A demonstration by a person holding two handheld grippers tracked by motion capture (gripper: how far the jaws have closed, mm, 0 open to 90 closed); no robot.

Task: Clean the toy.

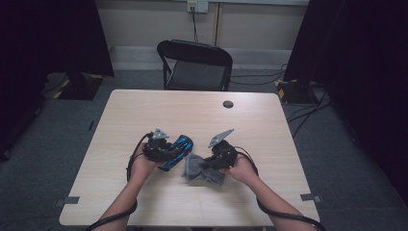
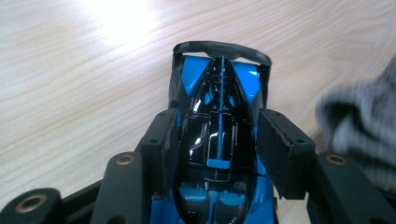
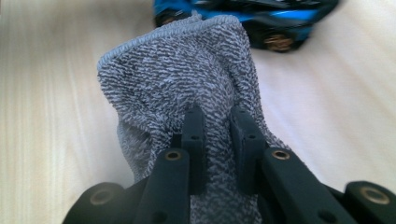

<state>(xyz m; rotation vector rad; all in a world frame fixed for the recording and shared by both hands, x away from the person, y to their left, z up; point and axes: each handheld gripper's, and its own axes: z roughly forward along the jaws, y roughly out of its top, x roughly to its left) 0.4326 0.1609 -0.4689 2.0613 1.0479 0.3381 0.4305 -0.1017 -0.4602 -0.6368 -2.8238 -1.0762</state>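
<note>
Your left gripper (image 1: 169,150) has the blue and black toy car (image 1: 177,151) between its jaws. In the left gripper view the car (image 2: 218,140) runs lengthwise straight out from you along the jaws, its black rear wing at the far end beyond the fingertips and its other end hidden under the gripper body. The pads (image 2: 169,149) sit against the car's two flanks at about the cabin, so the jaws stand about half wide and are clamped on the car body. The car is at the wooden table (image 1: 144,110), though you cannot tell from these views whether its wheels rest on it.

Your right gripper (image 1: 206,162) is pinched nearly shut on a grey terry cloth (image 1: 204,171). In the right gripper view a fold of the cloth (image 3: 187,79) is caught between the two narrow jaws, and the rest of it bunches up ahead of the fingertips with a stitched hem along its far edge. Part of the cloth spreads below and beside the gripper onto the table.

The car (image 3: 261,18) lies just beyond the cloth's far hem as seen from your right gripper, very near it; whether they touch is unclear. From above, the cloth lies between your two hands, just to the right of the car and below its front end, with both grippers close together near the middle of the table.
</note>
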